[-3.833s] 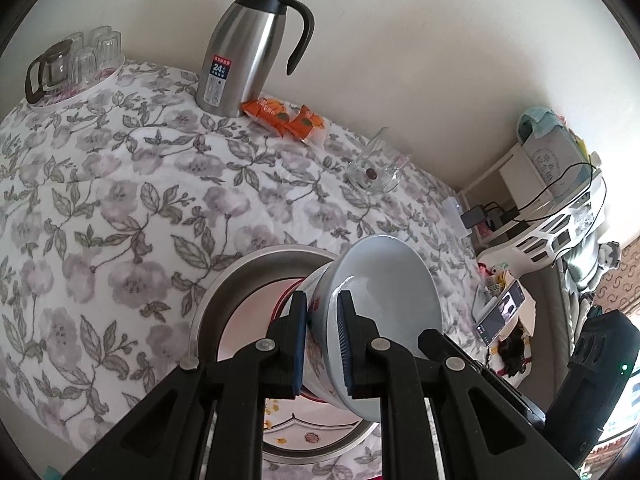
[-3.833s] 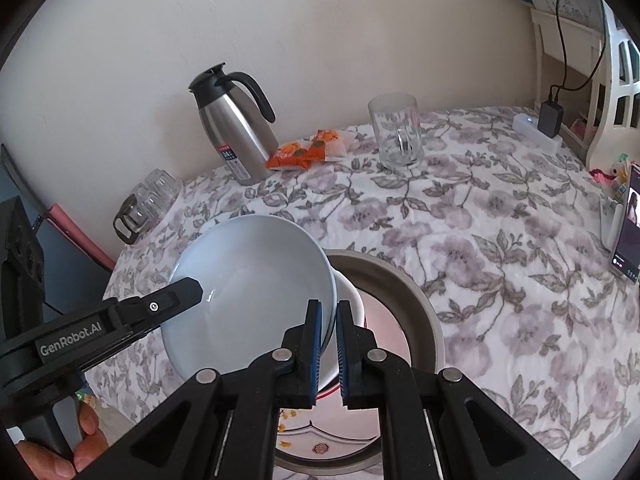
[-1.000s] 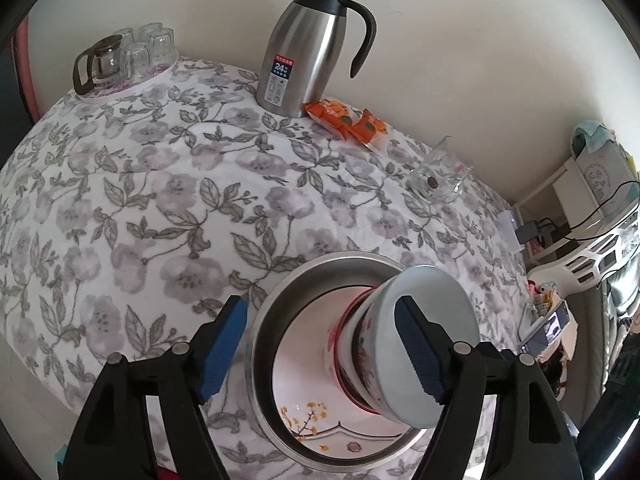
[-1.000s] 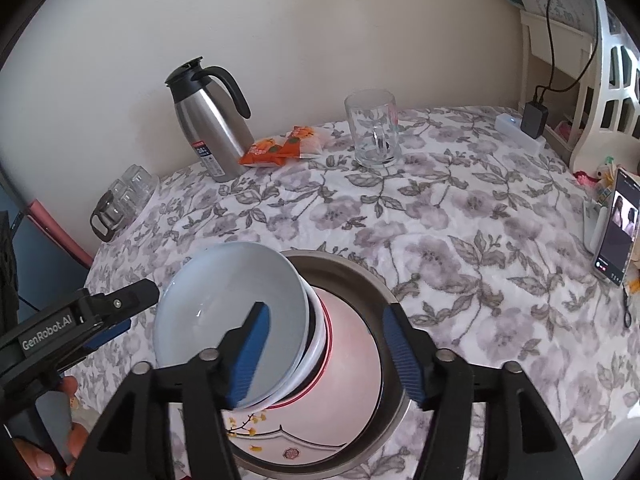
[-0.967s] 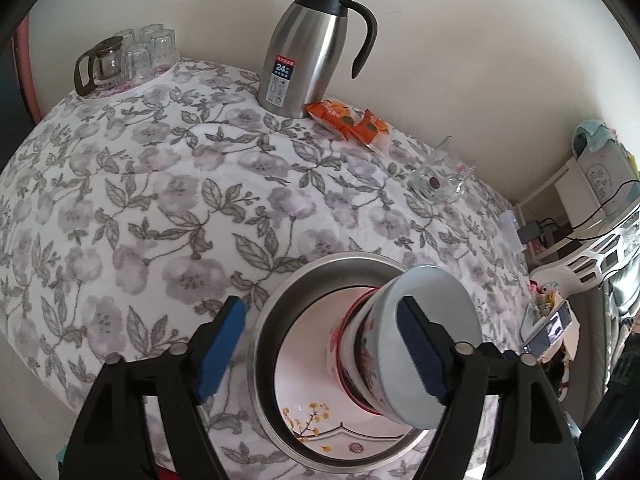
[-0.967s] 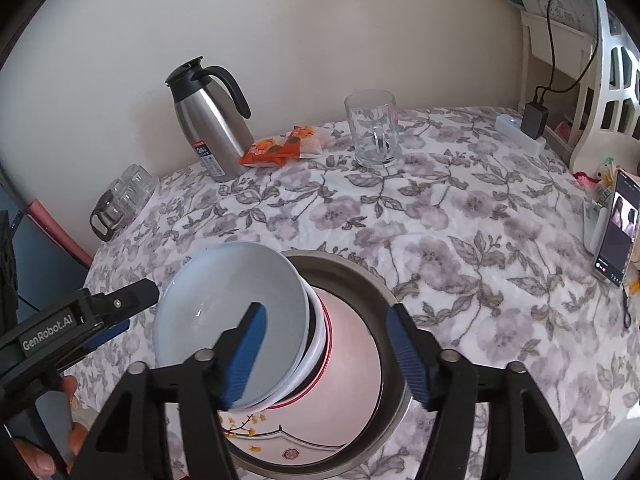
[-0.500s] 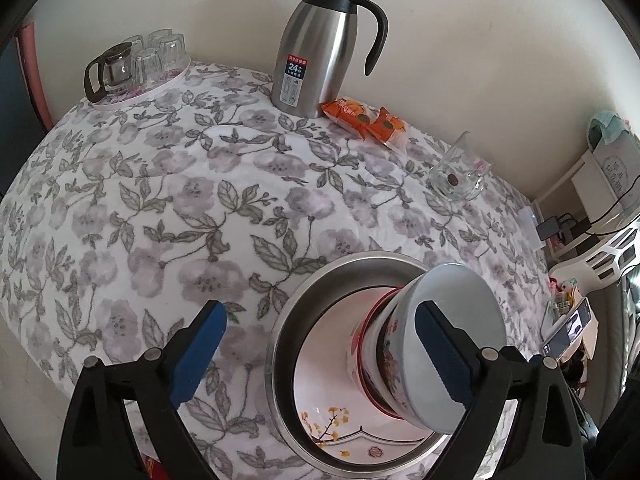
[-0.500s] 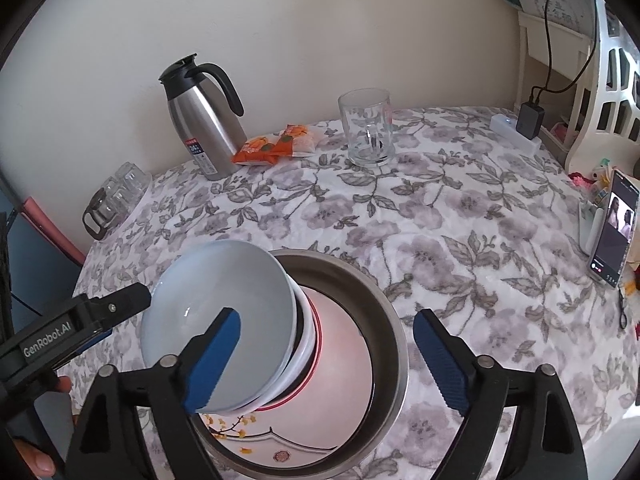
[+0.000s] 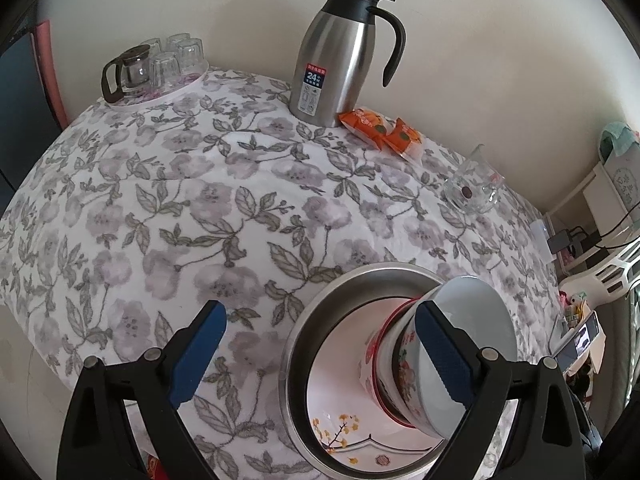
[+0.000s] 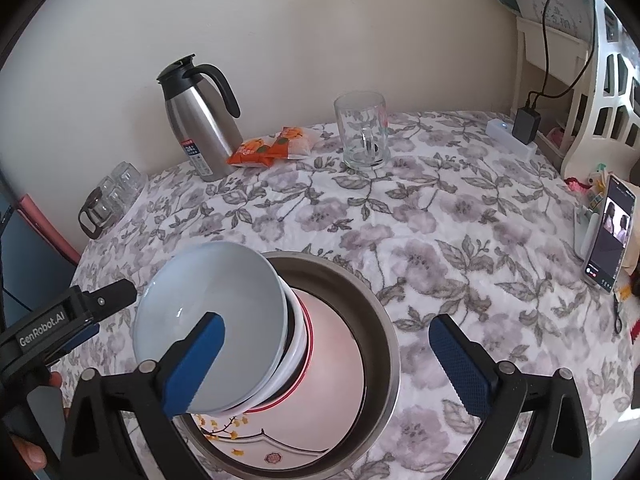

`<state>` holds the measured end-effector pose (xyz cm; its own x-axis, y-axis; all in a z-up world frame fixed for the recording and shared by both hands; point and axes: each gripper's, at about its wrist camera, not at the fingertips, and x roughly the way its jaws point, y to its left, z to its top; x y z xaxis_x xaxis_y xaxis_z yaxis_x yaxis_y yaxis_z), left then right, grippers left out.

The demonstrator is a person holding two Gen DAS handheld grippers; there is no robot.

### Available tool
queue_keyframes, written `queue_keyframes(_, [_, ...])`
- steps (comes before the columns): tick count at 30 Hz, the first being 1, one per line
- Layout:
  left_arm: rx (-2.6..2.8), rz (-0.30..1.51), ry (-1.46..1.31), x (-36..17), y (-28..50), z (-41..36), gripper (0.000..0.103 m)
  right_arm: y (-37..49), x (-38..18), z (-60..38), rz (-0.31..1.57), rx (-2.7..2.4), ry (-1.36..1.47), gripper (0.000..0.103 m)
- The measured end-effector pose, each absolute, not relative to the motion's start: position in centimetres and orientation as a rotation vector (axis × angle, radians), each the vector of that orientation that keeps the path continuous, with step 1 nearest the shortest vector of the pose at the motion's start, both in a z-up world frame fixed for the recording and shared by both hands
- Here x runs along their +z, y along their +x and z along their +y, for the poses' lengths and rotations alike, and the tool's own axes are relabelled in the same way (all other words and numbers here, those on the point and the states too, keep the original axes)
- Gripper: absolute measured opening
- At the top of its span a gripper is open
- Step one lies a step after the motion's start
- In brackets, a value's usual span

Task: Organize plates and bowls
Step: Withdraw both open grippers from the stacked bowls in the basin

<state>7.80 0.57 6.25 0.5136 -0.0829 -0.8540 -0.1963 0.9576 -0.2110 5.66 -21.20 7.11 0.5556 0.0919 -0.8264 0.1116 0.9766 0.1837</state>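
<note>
A stack of bowls with a light grey-blue bowl (image 10: 208, 316) on top stands on a pink flowered plate (image 10: 332, 392) inside a steel basin (image 10: 376, 312). It also shows in the left wrist view: grey-blue bowl (image 9: 476, 320), red-rimmed flowered bowls (image 9: 396, 364) under it, plate (image 9: 340, 400), basin (image 9: 316, 316). My left gripper (image 9: 320, 356) is open and empty, above the basin's near left side. My right gripper (image 10: 328, 364) is open and empty, straddling the stack from above. Neither touches the bowls.
On the flowered tablecloth stand a steel thermos jug (image 9: 340, 52), orange snack packets (image 9: 380, 132), a glass mug (image 10: 362, 136) and a tray of glasses with a small teapot (image 9: 156, 68). A phone (image 10: 608, 232) leans at the right edge. The left gripper shows in the right wrist view (image 10: 60, 320).
Both grippers let go of the bowl stack, opened wide and drew back. The stack now rests in the basin by itself.
</note>
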Motion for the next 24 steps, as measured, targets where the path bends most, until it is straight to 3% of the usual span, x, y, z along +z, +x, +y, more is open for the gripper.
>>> queue_keyframes(24, [0.025,0.967,-0.259,6.7,4.5,0.0,0.096,2.7,7.8,-21.7,0.942,-0.002,0.217,0.103])
